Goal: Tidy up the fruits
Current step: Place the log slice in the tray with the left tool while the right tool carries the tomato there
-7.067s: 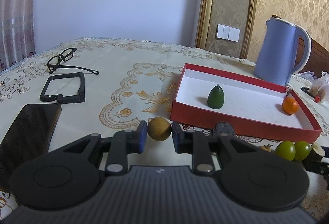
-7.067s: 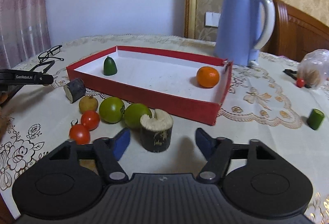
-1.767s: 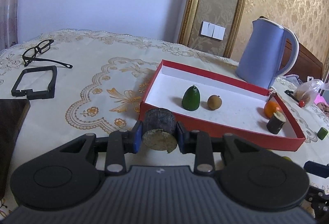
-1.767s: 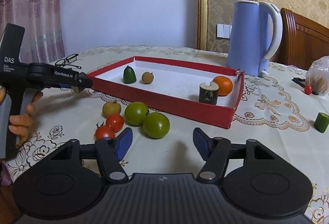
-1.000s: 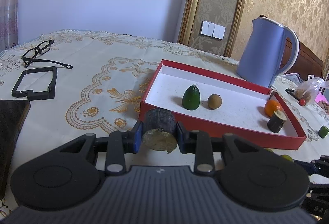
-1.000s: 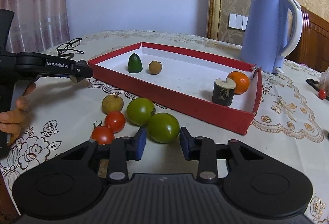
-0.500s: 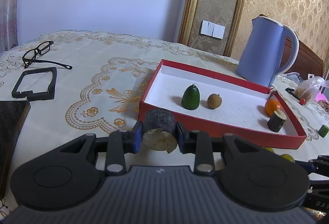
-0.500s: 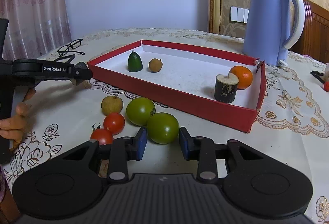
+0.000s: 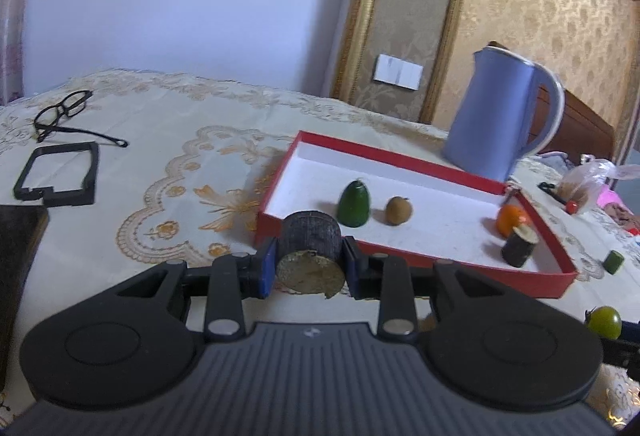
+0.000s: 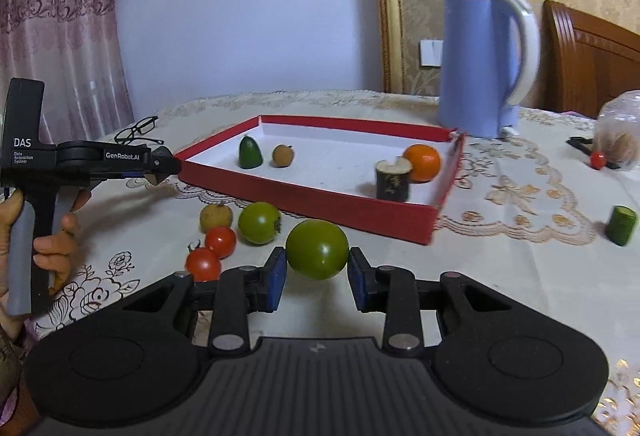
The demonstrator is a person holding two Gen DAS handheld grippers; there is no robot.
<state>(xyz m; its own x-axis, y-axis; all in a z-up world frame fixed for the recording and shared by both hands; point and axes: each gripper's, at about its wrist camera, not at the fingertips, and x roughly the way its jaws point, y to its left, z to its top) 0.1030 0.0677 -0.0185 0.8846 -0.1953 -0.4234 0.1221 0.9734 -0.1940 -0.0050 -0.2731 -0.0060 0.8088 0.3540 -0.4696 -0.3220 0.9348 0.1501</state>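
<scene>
The left tool (image 9: 310, 268) is clamped on a dark round stub (image 9: 311, 248), its pale cut face turned toward the camera, held just outside the near corner of the red tray (image 9: 460, 268). The right tool (image 10: 317, 274) grips a green tomato (image 10: 317, 249) between its blue pads, lifted clear of the table (image 10: 500, 260), in front of the tray's near wall. Inside the tray lie a green pointed fruit (image 10: 250, 153) and a small brown fruit (image 10: 283, 155) side by side, and at the far end an orange (image 10: 422, 162) touching a dark cut stub (image 10: 393, 180). On the cloth in front of the tray sit a second green tomato (image 10: 259, 223), a yellowish fruit (image 10: 216, 217) and two red tomatoes (image 10: 212, 252). A blue kettle (image 10: 480, 64) stands behind the tray; a small green piece (image 10: 621, 225) lies well to the right.
</scene>
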